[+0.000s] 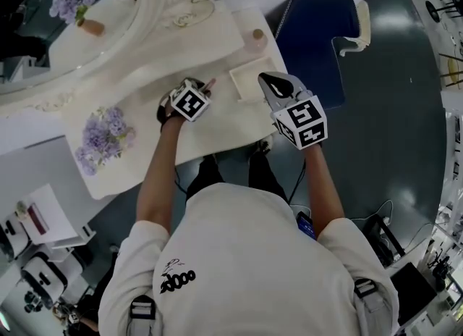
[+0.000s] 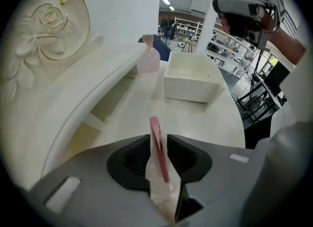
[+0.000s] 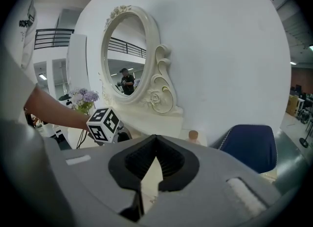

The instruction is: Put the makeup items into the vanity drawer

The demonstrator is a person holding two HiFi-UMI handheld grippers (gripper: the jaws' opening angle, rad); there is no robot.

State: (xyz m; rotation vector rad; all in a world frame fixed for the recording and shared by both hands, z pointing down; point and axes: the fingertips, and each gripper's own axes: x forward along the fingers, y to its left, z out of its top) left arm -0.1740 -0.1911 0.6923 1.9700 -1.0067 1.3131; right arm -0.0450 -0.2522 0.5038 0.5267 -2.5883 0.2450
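L gripper pointed steeply down at the counter. I read its fingers as partway open w/ a thin pink stick standing tilted between them. There was a gap beside the stick near its top, so it didn't look clamped. In the head view the stick's pink tip poked out past the fingers, over the counter and short of the white box. That box (open on top, pale inside) sat toward the counter's right end. In the left gripper view it was beyond the stick and a bit to the right. A pink bottle stood just beside the box's far left corner. Left of that, under the mirror shelf, I saw an open slot.

R gripper hung higher, off the counter's front right, aimed toward the oval mirror. Its fingers met at the tips w/ nothing held. Purple flowers sat at the counter's left end, and a blue chair stood past the right end.
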